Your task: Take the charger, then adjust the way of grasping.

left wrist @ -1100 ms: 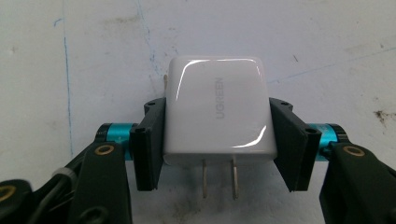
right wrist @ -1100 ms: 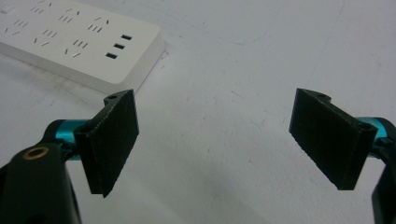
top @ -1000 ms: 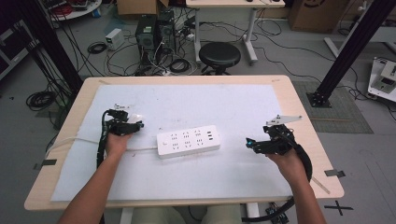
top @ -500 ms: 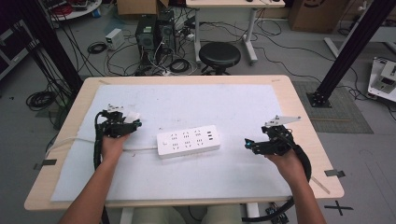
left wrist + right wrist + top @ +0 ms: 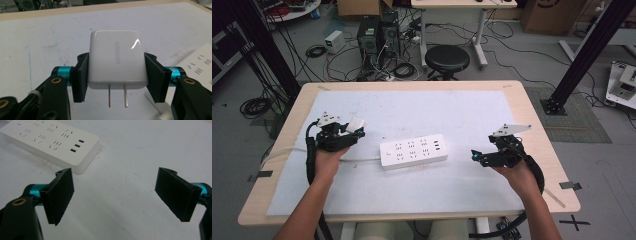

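A: Your left tool (image 5: 115,75) is clamped on the white UGREEN charger (image 5: 116,60), pads on its two side faces, the two prongs (image 5: 117,96) pointing back toward the camera. In the high view it sits up off the tabletop (image 5: 422,107), left of the power strip (image 5: 413,151) and well apart from it.

B: How will it handle?

A: Prob light and rigid, a hard glossy shell, so it's slippery. The flat sides are the right place to hold; you've got them square, approx mid-body. Don't squeeze the prongs, they look thin and could bend.

B: And the strip?

A: Stiff plastic block, lying flat mid-tabletop, its cord (image 5: 357,160) running left. Looks light enough to slide if you push a plug in from an angle. If you need to steady it, take it across the short width at the end w/ the USB ports, nearest your right tool (image 5: 475,156).

B: That one's free?

A: Yes, jaws wide apart, nothing between them, hovering right of the strip, not touching it
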A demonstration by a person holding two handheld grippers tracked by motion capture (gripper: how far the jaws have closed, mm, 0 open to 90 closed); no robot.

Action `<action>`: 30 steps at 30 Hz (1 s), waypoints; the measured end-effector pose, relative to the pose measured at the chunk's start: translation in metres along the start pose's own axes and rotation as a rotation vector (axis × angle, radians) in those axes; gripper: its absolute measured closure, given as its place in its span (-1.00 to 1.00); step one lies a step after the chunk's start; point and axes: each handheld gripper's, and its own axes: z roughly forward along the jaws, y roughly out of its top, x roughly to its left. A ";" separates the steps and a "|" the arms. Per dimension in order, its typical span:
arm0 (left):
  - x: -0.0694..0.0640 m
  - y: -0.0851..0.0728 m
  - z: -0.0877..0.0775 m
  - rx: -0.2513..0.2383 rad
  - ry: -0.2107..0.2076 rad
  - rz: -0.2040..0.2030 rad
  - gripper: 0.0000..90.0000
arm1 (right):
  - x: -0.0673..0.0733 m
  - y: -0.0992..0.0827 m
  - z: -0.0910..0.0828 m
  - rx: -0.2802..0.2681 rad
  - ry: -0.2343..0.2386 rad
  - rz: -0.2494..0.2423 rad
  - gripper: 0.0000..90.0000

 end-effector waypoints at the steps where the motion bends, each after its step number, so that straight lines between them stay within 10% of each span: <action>1: -0.002 0.001 -0.005 -0.012 -0.018 0.008 -0.05 | 0.001 0.001 0.000 0.000 0.001 -0.004 -0.65; 15: -0.025 0.003 -0.023 -0.048 -0.157 0.116 -0.05 | 0.009 0.004 -0.002 0.008 0.037 -0.039 -0.65; 30: -0.061 -0.004 -0.025 -0.068 -0.329 0.318 -0.06 | 0.020 0.009 0.001 0.012 0.126 -0.005 -0.65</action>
